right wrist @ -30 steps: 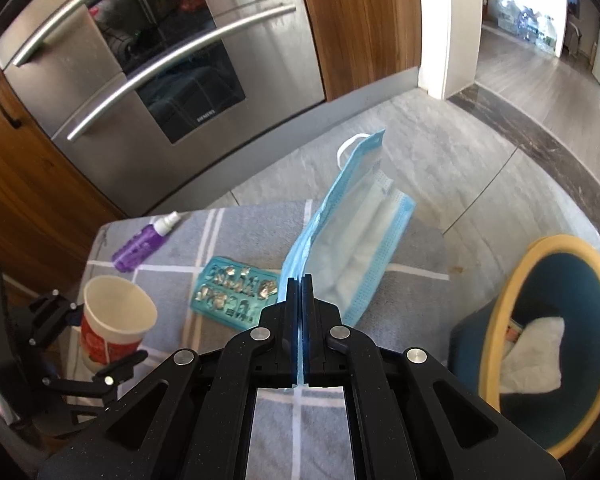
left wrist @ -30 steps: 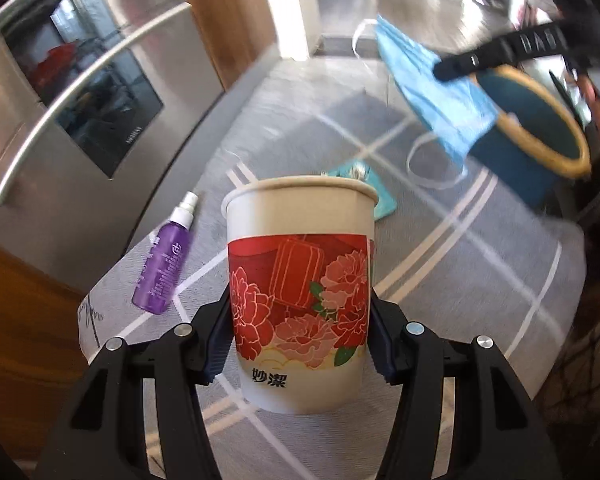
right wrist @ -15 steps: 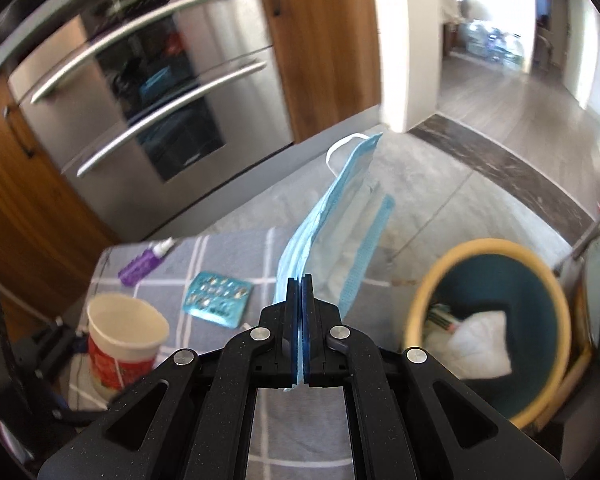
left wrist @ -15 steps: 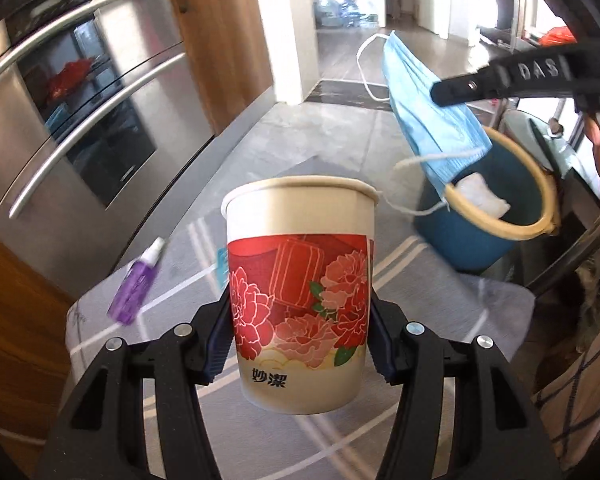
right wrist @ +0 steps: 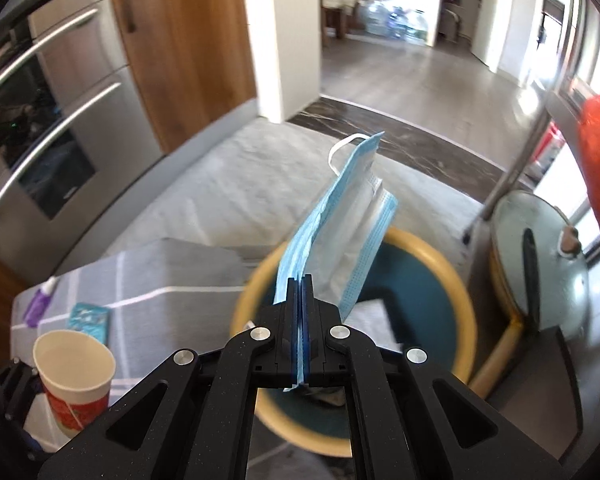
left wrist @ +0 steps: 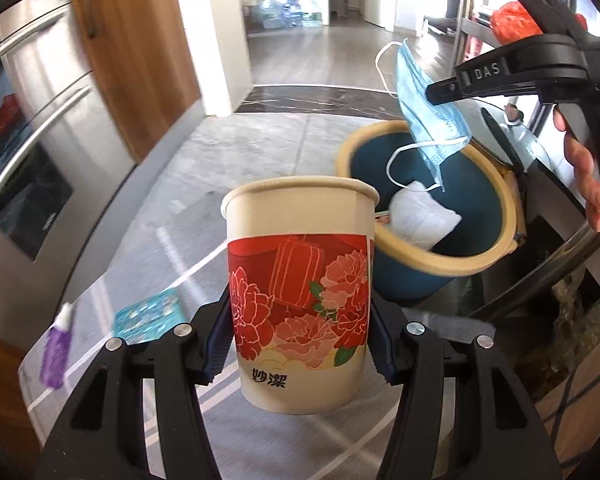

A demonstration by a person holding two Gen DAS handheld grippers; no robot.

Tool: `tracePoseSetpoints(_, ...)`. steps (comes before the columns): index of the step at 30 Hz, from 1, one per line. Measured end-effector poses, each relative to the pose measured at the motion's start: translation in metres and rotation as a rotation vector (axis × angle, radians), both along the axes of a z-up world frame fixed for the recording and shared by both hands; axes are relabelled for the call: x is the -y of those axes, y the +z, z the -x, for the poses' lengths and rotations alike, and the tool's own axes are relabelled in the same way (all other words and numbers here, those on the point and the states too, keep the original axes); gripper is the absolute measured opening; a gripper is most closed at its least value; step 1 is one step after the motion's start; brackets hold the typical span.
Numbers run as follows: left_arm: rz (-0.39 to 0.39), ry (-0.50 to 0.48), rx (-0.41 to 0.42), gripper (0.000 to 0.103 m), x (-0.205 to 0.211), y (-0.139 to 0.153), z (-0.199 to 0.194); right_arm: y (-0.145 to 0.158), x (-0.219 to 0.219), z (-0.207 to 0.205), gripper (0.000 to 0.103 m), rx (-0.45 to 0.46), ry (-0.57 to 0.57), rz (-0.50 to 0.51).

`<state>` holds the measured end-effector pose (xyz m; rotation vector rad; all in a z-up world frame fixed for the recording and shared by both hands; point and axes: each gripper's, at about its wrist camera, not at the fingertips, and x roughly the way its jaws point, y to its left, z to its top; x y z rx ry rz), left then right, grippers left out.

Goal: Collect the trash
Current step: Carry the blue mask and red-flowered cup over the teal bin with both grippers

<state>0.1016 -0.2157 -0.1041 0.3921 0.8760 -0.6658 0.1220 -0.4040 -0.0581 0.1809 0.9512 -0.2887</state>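
My left gripper [left wrist: 300, 336] is shut on a paper cup [left wrist: 300, 292] with red flowers, held upright above the grey checked cloth; the cup also shows in the right wrist view [right wrist: 74, 376]. My right gripper [right wrist: 299, 292] is shut on a blue face mask [right wrist: 340, 232], which hangs over the open teal bin with a yellow rim [right wrist: 456, 288]. In the left wrist view the mask [left wrist: 424, 108] dangles above the bin [left wrist: 460, 260], which holds a white crumpled tissue [left wrist: 420, 216].
A purple spray bottle [left wrist: 56, 348] and a teal blister pack [left wrist: 148, 314] lie on the cloth [left wrist: 260, 432] at the left. A steel oven front [left wrist: 32, 152] stands at the left. A round lid [right wrist: 540, 260] leans right of the bin.
Both grippers have swung right toward the bin. The mask has moved from above the cloth to over the bin's mouth. The cup has risen and moved toward the bin.
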Motion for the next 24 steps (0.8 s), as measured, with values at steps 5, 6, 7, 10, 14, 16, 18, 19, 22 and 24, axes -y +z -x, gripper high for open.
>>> tracePoseSetpoints(5,0.008,-0.038,-0.015,0.057,0.031,-0.011,-0.005,-0.019,0.033,0.001,0.003,-0.063,-0.078,0.026)
tracePoseSetpoints(6,0.009,-0.041,-0.018,0.057,0.034,-0.013,-0.006,-0.022,0.038,0.001,0.003,-0.077,-0.096,0.031)
tracePoseSetpoints(7,0.012,-0.043,-0.024,0.057,0.038,-0.014,-0.007,-0.025,0.042,0.001,0.003,-0.085,-0.105,0.029)
tracePoseSetpoints(10,0.039,-0.053,-0.045,0.057,0.049,-0.017,-0.009,-0.040,0.054,0.001,0.003,-0.126,-0.147,0.004)
tracePoseSetpoints(14,0.073,-0.073,-0.046,0.057,0.063,-0.015,-0.010,-0.058,0.066,-0.002,0.003,-0.171,-0.187,-0.036)
tracePoseSetpoints(16,0.103,-0.074,-0.072,0.057,0.069,-0.015,-0.012,-0.064,0.073,-0.001,0.003,-0.181,-0.210,-0.065)
tracePoseSetpoints(18,0.110,-0.084,-0.091,0.057,0.080,-0.018,-0.013,-0.068,0.078,0.002,0.003,-0.192,-0.235,-0.100)
tracePoseSetpoints(19,0.106,-0.091,-0.084,0.057,0.084,-0.019,-0.011,-0.070,0.079,0.003,0.003,-0.197,-0.245,-0.117)
tracePoseSetpoints(22,0.104,-0.110,-0.098,0.057,0.098,-0.023,-0.008,-0.074,0.081,0.004,0.003,-0.214,-0.266,-0.137)
tracePoseSetpoints(24,0.099,-0.121,-0.093,0.057,0.104,-0.024,-0.006,-0.079,0.086,0.003,0.003,-0.227,-0.275,-0.146)
